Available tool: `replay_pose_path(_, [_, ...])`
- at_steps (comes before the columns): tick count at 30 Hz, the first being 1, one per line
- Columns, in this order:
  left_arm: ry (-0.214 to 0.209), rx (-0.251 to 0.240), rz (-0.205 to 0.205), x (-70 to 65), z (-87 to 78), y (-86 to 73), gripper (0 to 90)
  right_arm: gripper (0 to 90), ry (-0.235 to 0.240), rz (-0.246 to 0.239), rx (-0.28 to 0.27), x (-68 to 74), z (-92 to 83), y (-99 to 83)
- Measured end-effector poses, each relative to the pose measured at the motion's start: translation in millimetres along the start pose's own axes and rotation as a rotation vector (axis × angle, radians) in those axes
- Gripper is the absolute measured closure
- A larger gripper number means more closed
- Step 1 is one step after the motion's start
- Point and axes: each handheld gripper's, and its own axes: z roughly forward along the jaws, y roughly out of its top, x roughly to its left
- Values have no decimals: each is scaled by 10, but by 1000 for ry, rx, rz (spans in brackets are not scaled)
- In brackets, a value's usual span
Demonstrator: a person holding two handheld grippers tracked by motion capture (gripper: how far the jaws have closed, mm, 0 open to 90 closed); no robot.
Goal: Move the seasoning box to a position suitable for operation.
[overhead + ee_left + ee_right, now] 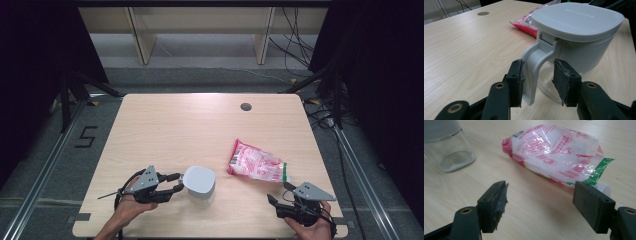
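Jug [584, 42] lid lettering unreadable; handle between spread left tool [537, 82]; right tool [540, 202] spread.

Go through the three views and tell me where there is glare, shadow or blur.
High view: soft overall, dark curtains at both sides, the jug casting little shadow on the evenly lit table. Left gripper view: the jug's handle is sharp, the red bag behind is blurred. Right gripper view: glare streaks across the bag's plastic, with a reddish shadow beneath it.
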Motion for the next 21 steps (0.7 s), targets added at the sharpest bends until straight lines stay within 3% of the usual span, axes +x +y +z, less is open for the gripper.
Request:
replay_pose_path(5, [-3, -2, 29, 15, -21, 13, 565, 280, -4, -21, -1, -14, 4, 0])
replay_pose_path(6, [-21, 1, 55, 37, -2, 32, 557, 280, -2, -11, 5, -5, 6, -1])
replay_pose_path(10, [-38, 9, 79, 73, 73, 52, 560, 280, -9, -46, -4, -26, 5, 4])
replay_pose_path(13, [-56, 11, 114, 121, 112, 54, 562, 279, -6, -44, -3, -30, 4, 4])
replay_pose_path(17, [-87, 1, 99, 134, 140, 38, 606, 280, -7, -50, -3, -28, 6, 3])
replay_pose_path(19, [-93, 0, 119, 125, 130, 40, 622, 279, -1, -10, 2, -2, 1, -2])
replay_pose_path(21, [-102, 3, 112, 111, 106, 31, 639, 280, -1, -12, 5, -6, 5, -1])
